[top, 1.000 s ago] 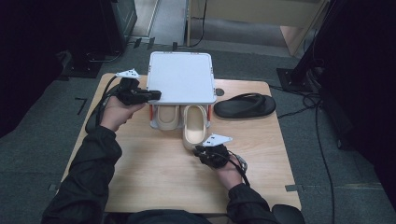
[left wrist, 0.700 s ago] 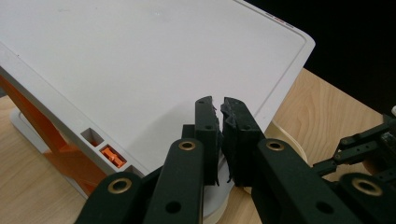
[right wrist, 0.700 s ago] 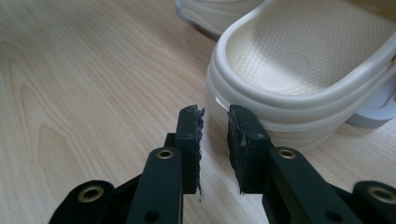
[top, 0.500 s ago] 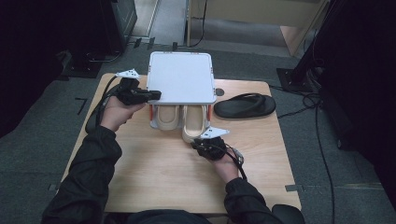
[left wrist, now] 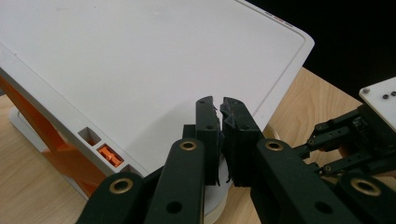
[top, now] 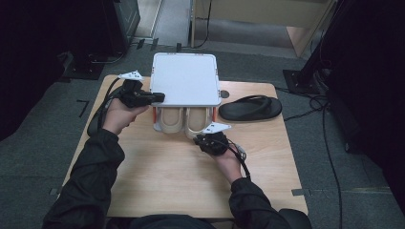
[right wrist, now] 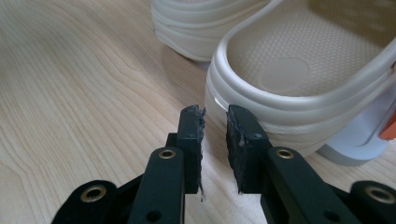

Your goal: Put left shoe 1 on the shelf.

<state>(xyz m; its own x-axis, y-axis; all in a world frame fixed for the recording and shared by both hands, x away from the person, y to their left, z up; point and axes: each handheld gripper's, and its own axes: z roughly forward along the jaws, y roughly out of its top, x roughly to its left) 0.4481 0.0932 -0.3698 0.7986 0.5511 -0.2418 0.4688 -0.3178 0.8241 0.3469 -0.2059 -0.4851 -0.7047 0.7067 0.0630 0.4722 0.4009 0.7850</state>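
Our beige clog [right wrist: 299, 79] sits on the bottom tier of the white rack [top: 184, 78] at the worktop's [top: 157, 176] far middle, beside its twin [top: 171, 119]. Our right gripper [right wrist: 215, 123] hovers just at its heel, fingers [right wrist: 191, 130] slightly parted, gripping nothing. Our left gripper [left wrist: 222, 119] rests over the rack's white top, fingers clenched together on nothing. A black sandal [top: 249, 108] lies to the right of the rack.

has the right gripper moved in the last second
Yes. In the high view the right gripper has moved forward, up to the heel of the right beige shoe under the white rack.
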